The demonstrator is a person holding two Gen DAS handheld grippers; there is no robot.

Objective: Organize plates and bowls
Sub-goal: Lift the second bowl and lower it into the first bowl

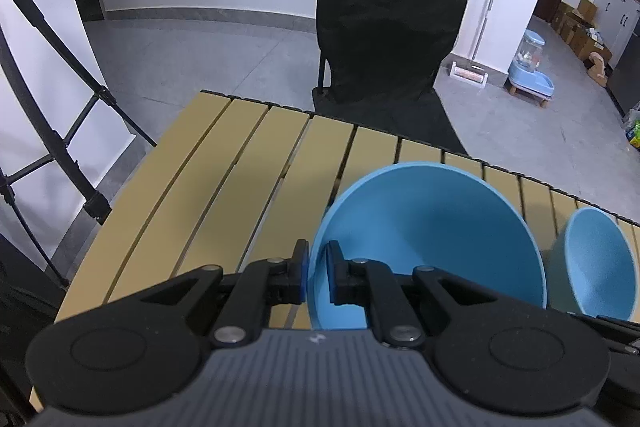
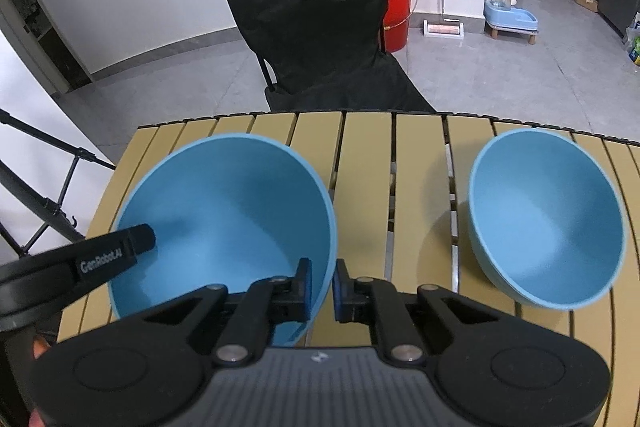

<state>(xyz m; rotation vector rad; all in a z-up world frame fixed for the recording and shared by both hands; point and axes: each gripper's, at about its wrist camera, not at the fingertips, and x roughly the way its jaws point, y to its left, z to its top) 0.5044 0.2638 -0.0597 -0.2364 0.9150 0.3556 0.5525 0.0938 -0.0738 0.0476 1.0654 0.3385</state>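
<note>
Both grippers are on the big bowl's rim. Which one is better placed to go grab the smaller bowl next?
Right, probably. The smaller blue bowl sits to the right of the large blue bowl, on the right gripper's side with bare slatted table between. The left gripper straddles the large bowl's far-left rim.

Black fingers [image 1: 300,269], blue pads [image 2: 307,285]

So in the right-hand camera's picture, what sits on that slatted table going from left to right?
Left gripper reaching in over the rim → large blue bowl, its rim between the right gripper fingers → bare strip of slatted table → smaller blue bowl.
</note>
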